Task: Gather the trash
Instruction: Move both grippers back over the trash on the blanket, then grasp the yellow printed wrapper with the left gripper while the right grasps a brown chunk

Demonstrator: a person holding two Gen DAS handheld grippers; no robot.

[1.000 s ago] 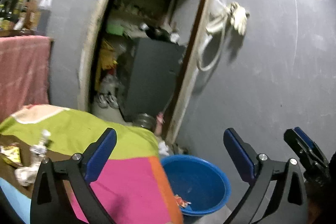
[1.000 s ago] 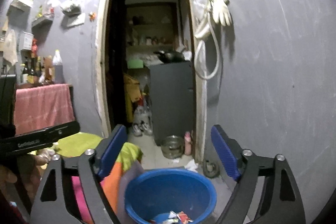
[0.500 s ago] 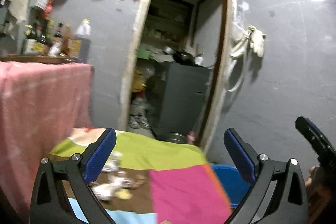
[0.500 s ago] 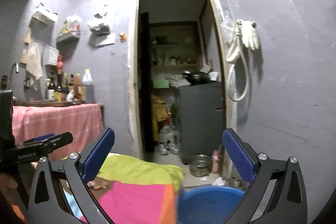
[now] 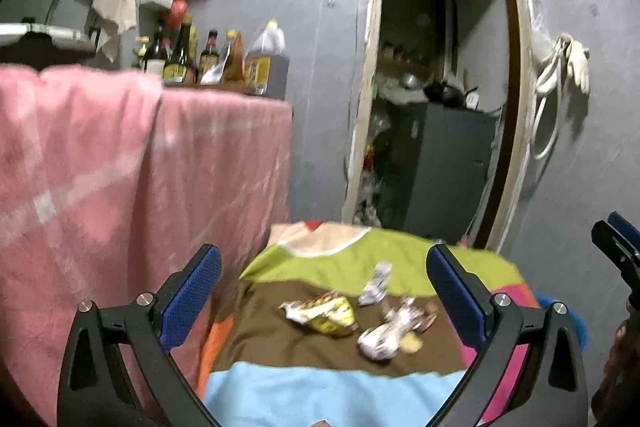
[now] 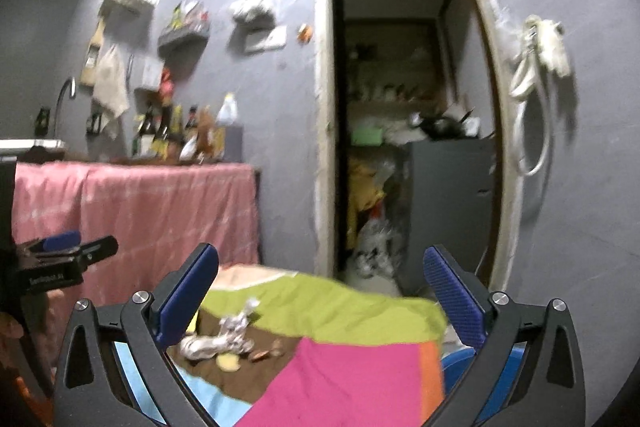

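My left gripper [image 5: 324, 291] and my right gripper [image 6: 320, 293] both stand wide apart with nothing between their blue pads. Ahead, on the brown band of a patchwork cloth of green, pink and light blue [image 5: 320, 391], lie crumpled silver and yellow wrappers [image 5: 320, 313]. A blue plastic tub [image 6: 454, 361] sits just beyond the cloth's right edge.

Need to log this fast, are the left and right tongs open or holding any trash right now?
Left tongs: open, holding nothing.
Right tongs: open, holding nothing.
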